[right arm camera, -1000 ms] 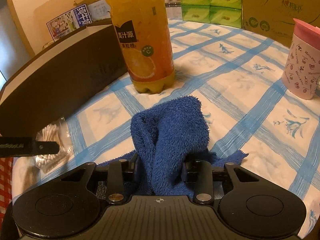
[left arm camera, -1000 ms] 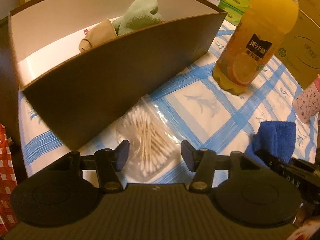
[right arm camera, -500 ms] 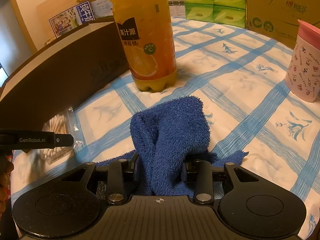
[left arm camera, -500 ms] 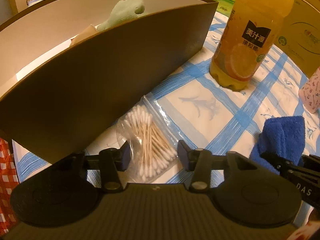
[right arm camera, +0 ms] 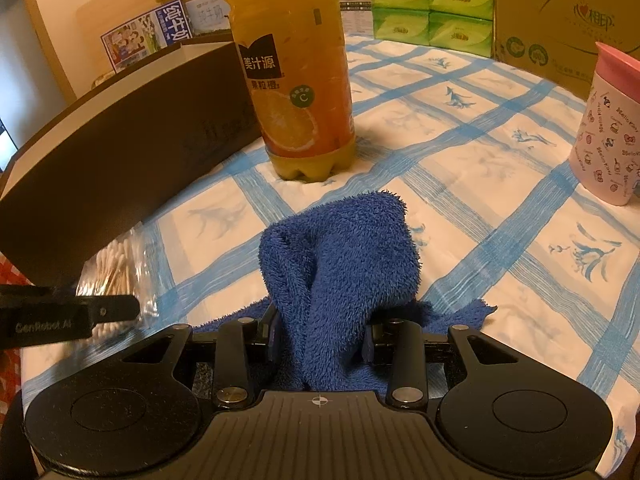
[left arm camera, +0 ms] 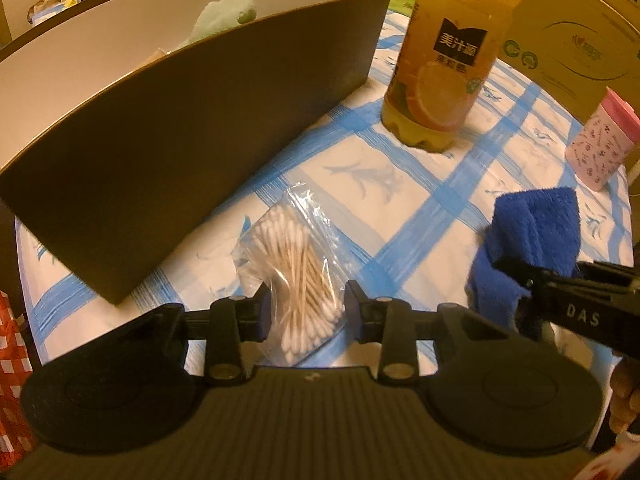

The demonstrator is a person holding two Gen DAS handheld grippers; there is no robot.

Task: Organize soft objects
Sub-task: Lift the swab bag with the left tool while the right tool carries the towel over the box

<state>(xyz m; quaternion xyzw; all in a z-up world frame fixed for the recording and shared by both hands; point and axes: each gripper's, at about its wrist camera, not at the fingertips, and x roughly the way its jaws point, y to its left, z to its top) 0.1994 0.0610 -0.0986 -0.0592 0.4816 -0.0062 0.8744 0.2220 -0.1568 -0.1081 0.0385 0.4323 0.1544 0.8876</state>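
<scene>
Tablecloth (right arm camera: 460, 208): white ground, blue check of brushed stripes, small blue bird-like motifs in the squares. Towel (right arm camera: 344, 256): deep blue terry, plain. Box (left arm camera: 192, 128): dark brown outside, white inside. Soft item in box (left arm camera: 224, 14): pale green; a second, beige, barely visible beside it. Bottle (right arm camera: 296, 92): orange liquid, black label panel with white characters, orange-slice picture, small green round mark. Cup (right arm camera: 612, 128): pale pink body with small printed motifs, deeper pink rim. Cotton swabs (left arm camera: 300, 280): white tips, tan sticks, in clear bag. Tissue packs (right arm camera: 432, 4): green. Carton (right arm camera: 568, 20): tan, green symbols. Both grippers: black.
</scene>
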